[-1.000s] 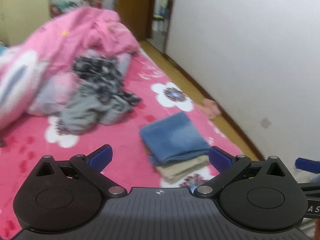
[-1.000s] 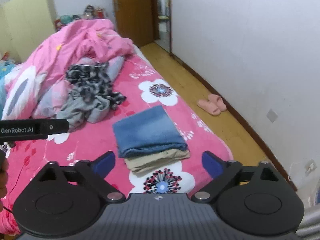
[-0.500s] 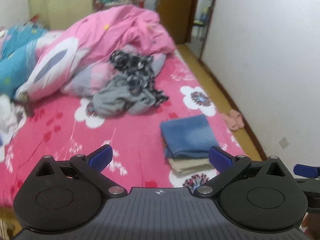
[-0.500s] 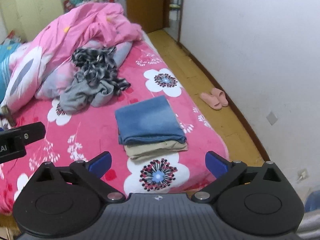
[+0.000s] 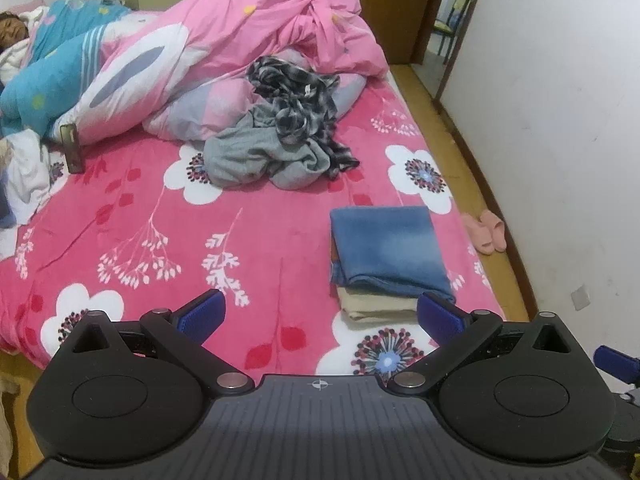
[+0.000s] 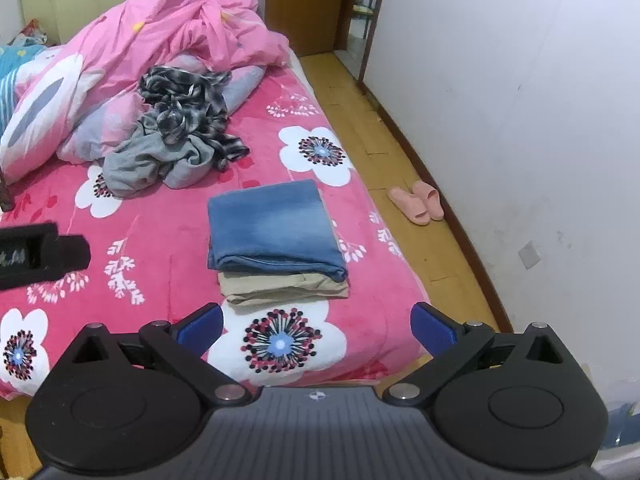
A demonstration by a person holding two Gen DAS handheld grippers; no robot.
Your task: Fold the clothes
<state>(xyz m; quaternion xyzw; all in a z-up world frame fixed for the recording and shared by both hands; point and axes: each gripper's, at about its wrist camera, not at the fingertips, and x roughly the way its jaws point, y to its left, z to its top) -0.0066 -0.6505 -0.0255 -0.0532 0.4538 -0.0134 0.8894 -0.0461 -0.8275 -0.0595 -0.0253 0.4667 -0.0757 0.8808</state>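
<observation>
Blue folded jeans (image 6: 272, 224) atop khaki garment (image 6: 280, 286)

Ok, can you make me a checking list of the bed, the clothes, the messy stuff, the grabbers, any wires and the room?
Surface: bed sheet, pink with flowers, mostly bare in front.
Job's things: folded blue garment stacked on folded beige garment; grey garment and plaid shirt crumpled in a heap.
Clutter: pink duvet bunched at the back; phone beside it.
Grippers: left gripper open, empty; right gripper open, empty.
Cables: nothing seen.
Surroundings: pink slippers on wooden floor; person lying under a blue cover.
</observation>
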